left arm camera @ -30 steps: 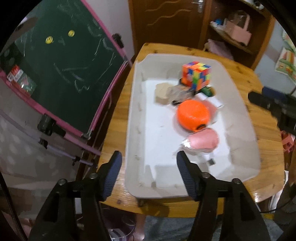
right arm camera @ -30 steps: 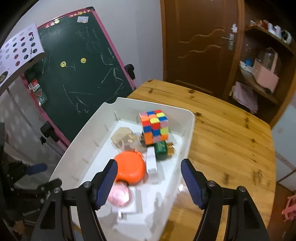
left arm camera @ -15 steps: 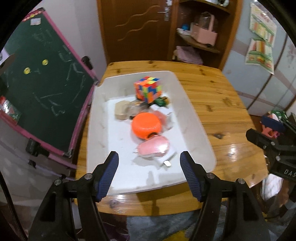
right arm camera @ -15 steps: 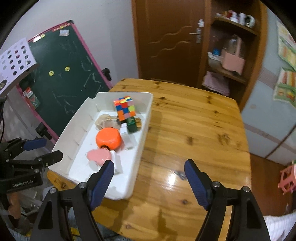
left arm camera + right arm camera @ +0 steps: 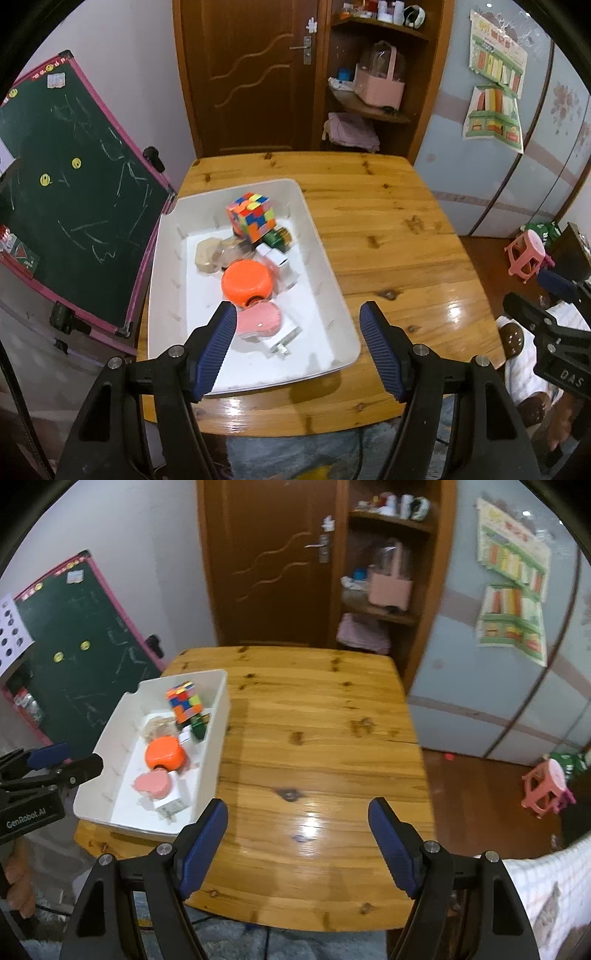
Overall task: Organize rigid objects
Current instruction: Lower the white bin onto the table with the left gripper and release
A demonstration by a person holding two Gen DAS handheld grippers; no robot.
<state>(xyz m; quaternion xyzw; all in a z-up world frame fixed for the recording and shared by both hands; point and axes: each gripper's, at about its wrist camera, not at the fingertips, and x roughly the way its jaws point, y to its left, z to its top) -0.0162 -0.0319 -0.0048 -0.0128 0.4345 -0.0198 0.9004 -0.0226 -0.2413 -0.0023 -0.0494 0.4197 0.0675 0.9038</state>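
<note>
A white tray [image 5: 325,280] stands on the left part of the wooden table [image 5: 388,229]. In it lie a multicoloured puzzle cube [image 5: 251,216], a small green box [image 5: 275,238], a beige object [image 5: 207,254], an orange round case [image 5: 246,282], a pink heart-shaped box [image 5: 258,319] and a white plug adaptor [image 5: 280,341]. My left gripper [image 5: 297,321] hangs open above the tray's near end, holding nothing. My right gripper [image 5: 297,812] is open over the bare table top [image 5: 314,738], to the right of the tray [image 5: 218,716], with nothing between its fingers.
A green chalkboard [image 5: 74,206] with a pink frame leans close to the table's left side. Behind the table are a brown door [image 5: 251,74] and shelves [image 5: 369,107]. A pink stool [image 5: 550,786] stands on the floor at the right.
Both grippers have drawn back and up from the tray. The right one has swung right, off the tray and over the table top, and its jaws stand wider.
</note>
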